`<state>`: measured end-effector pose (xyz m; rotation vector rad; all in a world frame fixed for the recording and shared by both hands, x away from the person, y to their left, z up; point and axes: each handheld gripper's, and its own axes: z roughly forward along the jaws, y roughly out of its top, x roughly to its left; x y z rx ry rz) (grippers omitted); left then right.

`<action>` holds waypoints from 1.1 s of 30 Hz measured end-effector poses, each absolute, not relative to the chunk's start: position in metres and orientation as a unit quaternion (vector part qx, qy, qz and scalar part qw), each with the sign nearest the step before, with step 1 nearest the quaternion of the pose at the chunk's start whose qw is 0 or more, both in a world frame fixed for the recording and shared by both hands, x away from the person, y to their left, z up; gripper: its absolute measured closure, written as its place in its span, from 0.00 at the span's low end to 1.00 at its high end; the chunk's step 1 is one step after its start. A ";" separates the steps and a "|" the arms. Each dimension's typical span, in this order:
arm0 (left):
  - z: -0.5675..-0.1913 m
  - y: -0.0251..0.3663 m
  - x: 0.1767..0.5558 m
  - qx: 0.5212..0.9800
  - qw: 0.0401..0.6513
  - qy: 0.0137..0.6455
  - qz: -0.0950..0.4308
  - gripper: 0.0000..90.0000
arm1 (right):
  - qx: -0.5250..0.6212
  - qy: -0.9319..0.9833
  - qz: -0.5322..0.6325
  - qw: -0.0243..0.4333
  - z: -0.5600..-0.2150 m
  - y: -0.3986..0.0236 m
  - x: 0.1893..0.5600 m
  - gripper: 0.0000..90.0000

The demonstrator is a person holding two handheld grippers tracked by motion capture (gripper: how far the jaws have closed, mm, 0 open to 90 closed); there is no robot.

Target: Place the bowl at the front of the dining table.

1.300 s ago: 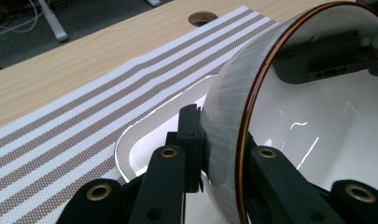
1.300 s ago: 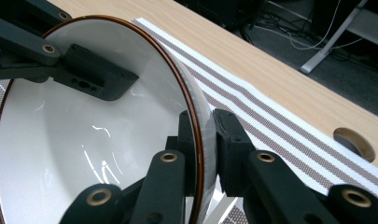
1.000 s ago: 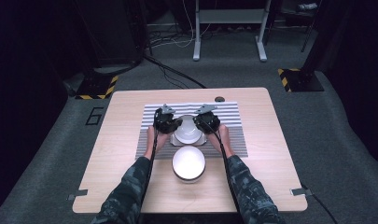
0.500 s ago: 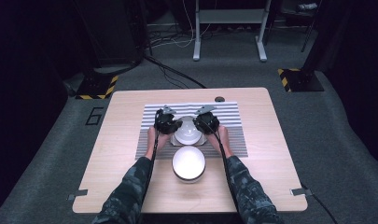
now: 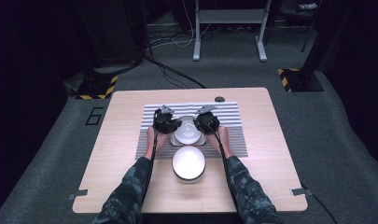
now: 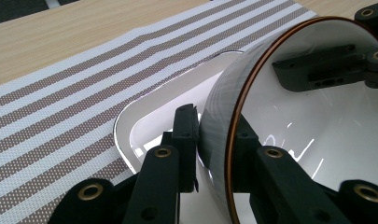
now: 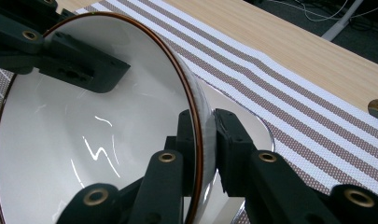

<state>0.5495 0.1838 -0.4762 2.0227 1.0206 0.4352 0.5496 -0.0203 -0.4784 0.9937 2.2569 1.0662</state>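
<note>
I've got both grippers on one bowl (image 5: 186,131), white glossy ceramic, round, thin brown line along the rim, faint grey ribbing on the outer wall. My left gripper (image 6: 213,154) is clamped on the rim at its left side, one jaw inside, one outside, pads pressing the wall. My right gripper (image 7: 204,140) is clamped the same way on the opposite rim. Jaws are matte black plastic with brass-coloured screw inserts.

The bowl sits over a white plate (image 6: 149,121), glossy, squarish with rounded corners and a raised lip. I can't tell whether the bowl's base touches the plate. The plate lies on a placemat (image 5: 224,126), woven, dotted texture, grey-brown and white stripes. The mat lies on a light wood-grain table (image 5: 270,154).

A second bowl (image 5: 189,163), white inside, dark rim, round, stands on the table just at the near edge of the mat, close to the first bowl, between my forearms.

Pose: in the high view both my forearms in camouflage sleeves come in from the near edge, roughly parallel, hands either side of the held bowl, grippers angled inward toward each other and down.
</note>
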 end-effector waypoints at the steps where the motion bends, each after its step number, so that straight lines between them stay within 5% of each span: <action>1: -0.476 0.184 0.549 0.802 0.404 0.405 0.173 0.85 | 0.361 0.818 0.387 0.225 -0.478 -0.020 0.549 0.89; 15: -0.478 0.185 0.547 0.798 0.406 0.412 0.173 0.81 | 0.380 0.813 0.382 0.220 -0.477 -0.022 0.548 0.83; 33: -0.483 0.187 0.551 0.782 0.409 0.438 0.172 0.84 | 0.419 0.803 0.380 0.188 -0.477 -0.021 0.565 0.90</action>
